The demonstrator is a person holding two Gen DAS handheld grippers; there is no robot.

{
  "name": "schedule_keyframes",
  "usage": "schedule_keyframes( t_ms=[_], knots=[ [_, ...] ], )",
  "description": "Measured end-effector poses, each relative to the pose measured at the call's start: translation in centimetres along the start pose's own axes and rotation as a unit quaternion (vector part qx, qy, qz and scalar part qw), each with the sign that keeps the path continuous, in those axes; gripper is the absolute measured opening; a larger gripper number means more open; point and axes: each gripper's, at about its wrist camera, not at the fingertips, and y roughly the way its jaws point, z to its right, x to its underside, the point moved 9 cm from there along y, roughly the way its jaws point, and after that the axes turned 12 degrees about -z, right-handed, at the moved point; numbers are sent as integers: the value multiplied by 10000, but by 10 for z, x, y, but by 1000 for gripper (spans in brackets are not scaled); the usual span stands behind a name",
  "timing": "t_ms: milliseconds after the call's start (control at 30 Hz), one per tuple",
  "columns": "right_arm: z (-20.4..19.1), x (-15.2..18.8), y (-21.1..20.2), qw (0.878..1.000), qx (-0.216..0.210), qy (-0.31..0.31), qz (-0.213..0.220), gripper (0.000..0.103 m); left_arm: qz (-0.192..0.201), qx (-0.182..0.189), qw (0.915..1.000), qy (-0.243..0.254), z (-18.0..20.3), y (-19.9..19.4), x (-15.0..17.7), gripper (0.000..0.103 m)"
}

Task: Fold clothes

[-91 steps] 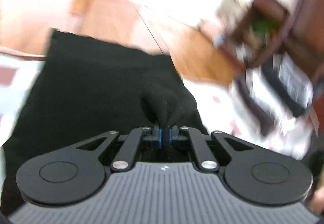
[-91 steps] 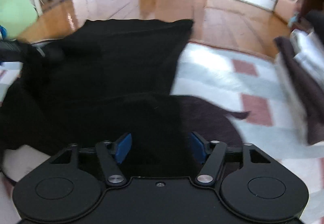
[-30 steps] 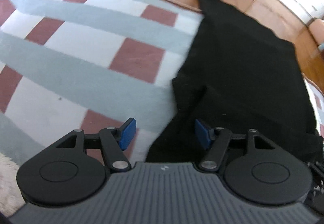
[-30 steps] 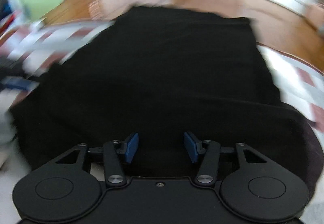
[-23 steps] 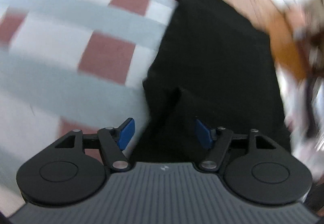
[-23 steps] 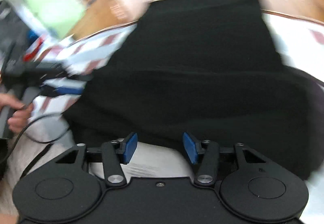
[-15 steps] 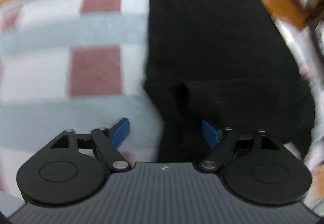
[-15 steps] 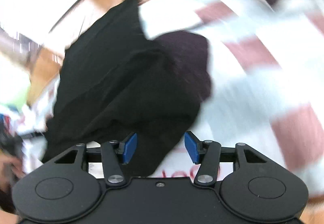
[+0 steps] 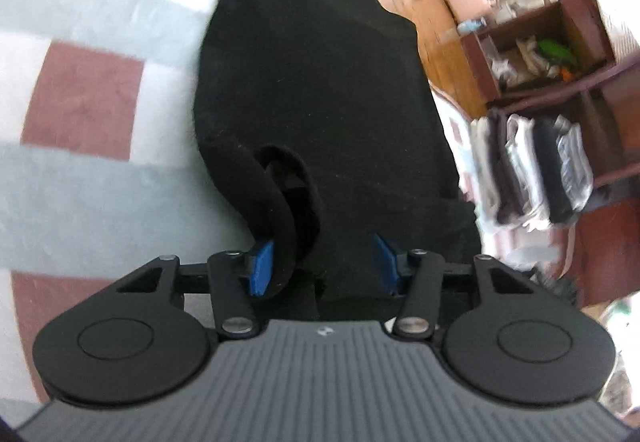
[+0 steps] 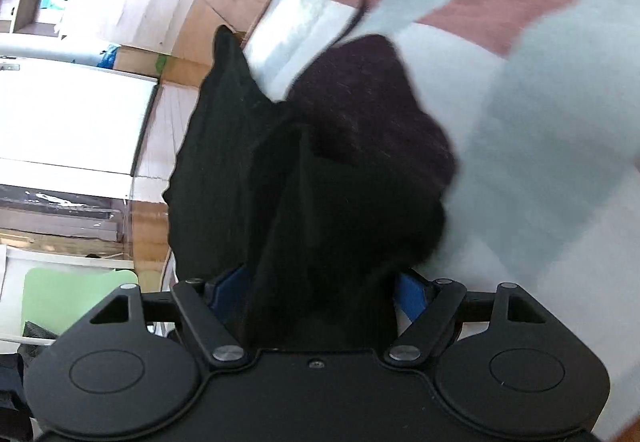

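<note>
The black garment [image 9: 312, 82] lies on the checked rug [image 9: 80, 90], its long axis running straight away from the left gripper [image 9: 322, 266], whose jaws have just been closing around its rolled near edge without pinching yet, while the right gripper [image 10: 316, 294] stands spread, cloth between its jaws.
</note>
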Motion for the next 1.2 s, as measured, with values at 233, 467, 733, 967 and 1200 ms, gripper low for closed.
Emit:
schedule_keyframes(
  t_ms=[233, 467, 733, 967, 1200],
  knots=[
    [-35, 0, -8, 9971, -473, -598, 77, 82, 198, -640, 9948, 765, 15, 0, -4, 51],
    [-11, 8, -31, 9973, 16, -704, 187, 82, 323, -1016, 9920, 684, 7, -11, -5, 51],
    [21, 0, -39, 9972, 437, -573, 222, 82, 603, -1570, 9857, -111, -34, -34, -15, 63],
    [10, -3, -12, 9984, -60, -550, 134, 80, 149, -1463, 9891, -94, -36, -15, -3, 64],
    [-33, 3, -10, 9817, 474, -1788, 449, 16, 602, -1640, 9839, 389, -18, -21, -7, 16]
  ],
)
